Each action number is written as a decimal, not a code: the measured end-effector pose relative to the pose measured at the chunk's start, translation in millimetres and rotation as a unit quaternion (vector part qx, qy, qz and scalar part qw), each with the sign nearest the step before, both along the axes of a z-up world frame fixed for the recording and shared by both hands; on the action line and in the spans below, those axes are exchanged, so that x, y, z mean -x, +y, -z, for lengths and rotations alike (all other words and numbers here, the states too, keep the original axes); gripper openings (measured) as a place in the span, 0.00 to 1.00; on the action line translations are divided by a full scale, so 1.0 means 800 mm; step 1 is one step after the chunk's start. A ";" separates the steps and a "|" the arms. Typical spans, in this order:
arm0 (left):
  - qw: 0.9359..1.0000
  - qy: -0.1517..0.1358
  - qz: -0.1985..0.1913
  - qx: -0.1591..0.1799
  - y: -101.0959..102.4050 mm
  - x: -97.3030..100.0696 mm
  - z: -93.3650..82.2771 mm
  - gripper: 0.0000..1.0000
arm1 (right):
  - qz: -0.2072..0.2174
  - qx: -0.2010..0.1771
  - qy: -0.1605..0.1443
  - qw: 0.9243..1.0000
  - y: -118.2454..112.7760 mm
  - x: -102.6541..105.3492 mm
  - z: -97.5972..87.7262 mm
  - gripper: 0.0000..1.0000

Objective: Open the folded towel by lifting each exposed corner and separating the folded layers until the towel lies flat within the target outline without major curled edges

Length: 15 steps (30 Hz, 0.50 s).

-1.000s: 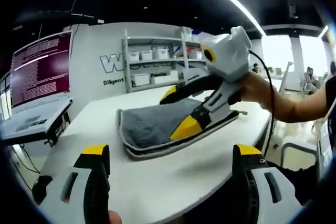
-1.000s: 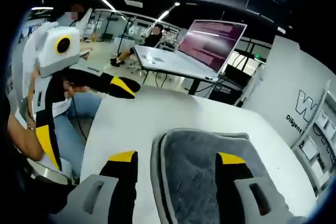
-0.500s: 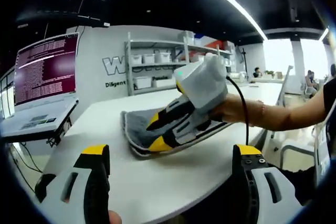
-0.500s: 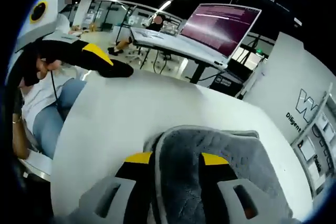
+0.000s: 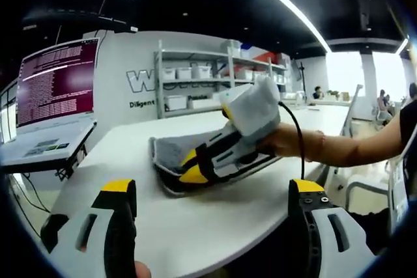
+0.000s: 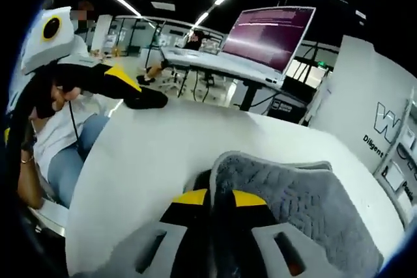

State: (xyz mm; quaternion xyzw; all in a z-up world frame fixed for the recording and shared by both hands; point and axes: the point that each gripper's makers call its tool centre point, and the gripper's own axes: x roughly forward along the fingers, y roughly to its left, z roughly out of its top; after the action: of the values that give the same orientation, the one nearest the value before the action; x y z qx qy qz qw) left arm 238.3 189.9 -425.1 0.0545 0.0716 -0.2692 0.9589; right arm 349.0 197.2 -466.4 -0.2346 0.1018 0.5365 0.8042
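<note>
A grey folded towel with a pale trim lies on the white table. In the left gripper view my right gripper reaches in from the right, jaws shut on the towel's near edge. From the right gripper view, the towel rises between the nearly closed yellow-tipped jaws of my right gripper, its edge lifted off the table. My left gripper stands open in front of the towel, holding nothing. It also appears as the left gripper at the table's far edge, in a person's hand.
A screen with purple text stands on a desk left of the table; the same screen sits beyond the table in the other view. White shelves with boxes line the back wall. A person's forearm enters from the right.
My right gripper has gone from open over the towel to shut on its near edge, and that edge has lifted a little. The left gripper has stayed open.
</note>
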 end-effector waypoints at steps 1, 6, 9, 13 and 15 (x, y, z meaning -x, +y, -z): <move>1.000 0.000 0.000 0.000 0.000 0.000 0.000 0.95 | 0.004 -0.006 0.002 1.000 -0.002 -0.002 -0.002 0.05; 1.000 0.002 0.002 -0.002 -0.001 0.000 0.001 0.95 | 0.009 -0.008 -0.001 1.000 -0.010 -0.012 -0.012 0.04; 1.000 0.005 0.004 -0.003 -0.002 -0.001 0.004 0.95 | 0.017 -0.005 -0.018 1.000 -0.017 -0.018 -0.022 0.04; 1.000 0.006 0.003 -0.004 -0.003 -0.001 0.004 0.95 | 0.032 -0.026 -0.025 0.999 -0.025 -0.028 -0.038 0.04; 1.000 0.005 0.004 -0.004 -0.004 -0.001 0.004 0.95 | 0.038 -0.026 -0.026 0.999 -0.033 -0.033 -0.042 0.04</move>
State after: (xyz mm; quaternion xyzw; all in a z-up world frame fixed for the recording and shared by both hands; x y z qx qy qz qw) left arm 238.8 187.1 -428.2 0.0569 0.0776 -0.2731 0.9572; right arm 375.3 171.2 -433.2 -0.2240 0.0755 0.5019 0.8320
